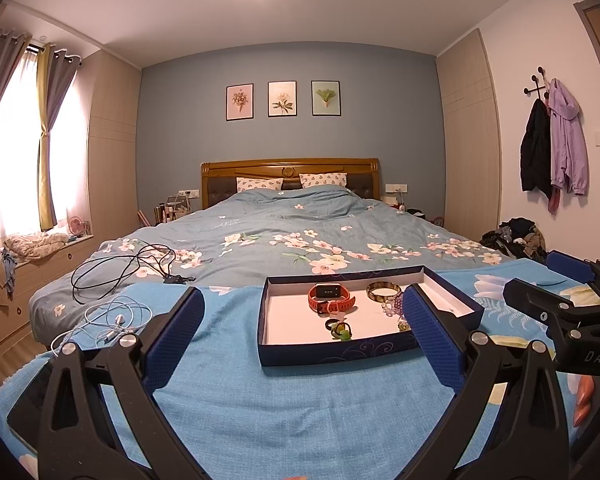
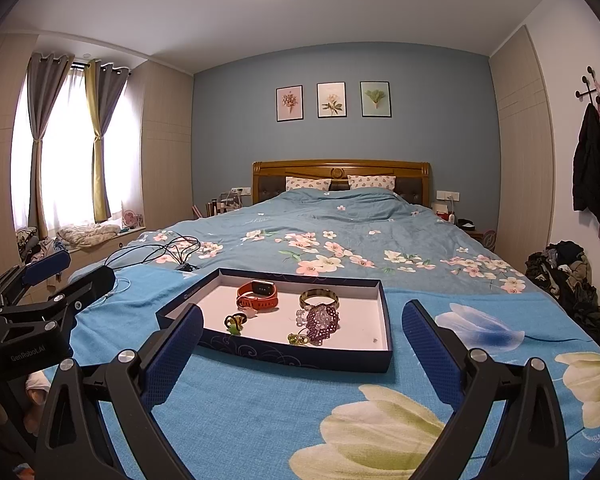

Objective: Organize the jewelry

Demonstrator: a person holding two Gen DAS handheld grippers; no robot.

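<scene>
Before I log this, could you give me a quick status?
Both grippers, left and right, open, empty. Jewelry in box, untouched. Path clear.

A domestic bedroom is shown. A double bed (image 2: pixel 340 236) with a wooden headboard (image 2: pixel 341 174) and floral duvet is placed against a blue wall bearing three framed prints (image 2: pixel 332 100). Curtains (image 1: pixel 46 132) are hung at the window, and jackets (image 1: pixel 552 148) are hung on wall hooks.

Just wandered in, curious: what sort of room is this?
A home bedroom, it seems: a wide bed with a floral blue duvet, a carved wooden headboard, and jackets hanging on a wall hook.
</scene>
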